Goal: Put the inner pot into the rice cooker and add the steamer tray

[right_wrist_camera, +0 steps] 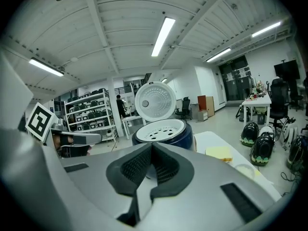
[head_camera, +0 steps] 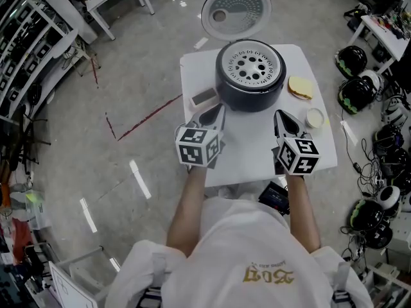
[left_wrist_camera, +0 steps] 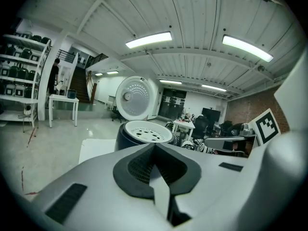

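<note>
- Okay, head view: the rice cooker stands on the white table, with its lid swung open behind it. The steamer tray sits flat in the cooker's mouth. The inner pot is presumably under it, but I can't see it. My left gripper and right gripper hang at the cooker's front, one on each side, touching nothing. Probably they're clear because both parts are in.
- Left gripper view: my fingers are pressed together with nothing between them. The cooker is straight ahead and the tray looks level in it.
- Right gripper view: these fingers are also closed and empty. A yellow pad lies on the table beside the cooker, and it isn't part of the job.
- My read: the loading looks finished. The lid is open since the task doesn't ask to close it.
</note>
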`<state>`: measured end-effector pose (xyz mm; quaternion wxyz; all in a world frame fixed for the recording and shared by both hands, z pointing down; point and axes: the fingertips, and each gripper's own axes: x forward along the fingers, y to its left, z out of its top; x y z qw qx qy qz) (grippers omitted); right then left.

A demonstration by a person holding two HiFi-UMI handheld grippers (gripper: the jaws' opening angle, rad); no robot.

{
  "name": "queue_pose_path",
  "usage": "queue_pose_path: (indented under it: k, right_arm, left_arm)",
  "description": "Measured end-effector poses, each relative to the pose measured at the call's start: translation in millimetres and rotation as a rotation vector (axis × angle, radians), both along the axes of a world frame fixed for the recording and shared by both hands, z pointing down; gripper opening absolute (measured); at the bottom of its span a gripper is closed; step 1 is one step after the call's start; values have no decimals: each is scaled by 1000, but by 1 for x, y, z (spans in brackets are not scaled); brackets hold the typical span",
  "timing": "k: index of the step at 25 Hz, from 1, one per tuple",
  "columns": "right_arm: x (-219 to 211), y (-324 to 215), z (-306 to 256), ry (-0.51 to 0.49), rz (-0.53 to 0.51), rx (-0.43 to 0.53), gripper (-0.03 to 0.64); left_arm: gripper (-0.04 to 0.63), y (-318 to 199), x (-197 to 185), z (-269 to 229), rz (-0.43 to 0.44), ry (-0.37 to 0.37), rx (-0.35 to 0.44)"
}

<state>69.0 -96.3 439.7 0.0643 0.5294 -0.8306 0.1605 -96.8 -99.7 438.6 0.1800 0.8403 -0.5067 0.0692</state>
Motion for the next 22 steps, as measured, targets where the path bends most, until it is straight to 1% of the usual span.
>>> queue_pose_path:
  k: [8,22]
  right_arm:
    - [4,-3,1,-9,4,-11,11]
    - [5,1,6,-23,-2,-31,11]
  left_arm:
    - [14,-1,5,2,15,-6,-8]
    - [15,1,8,7,26,4,-20]
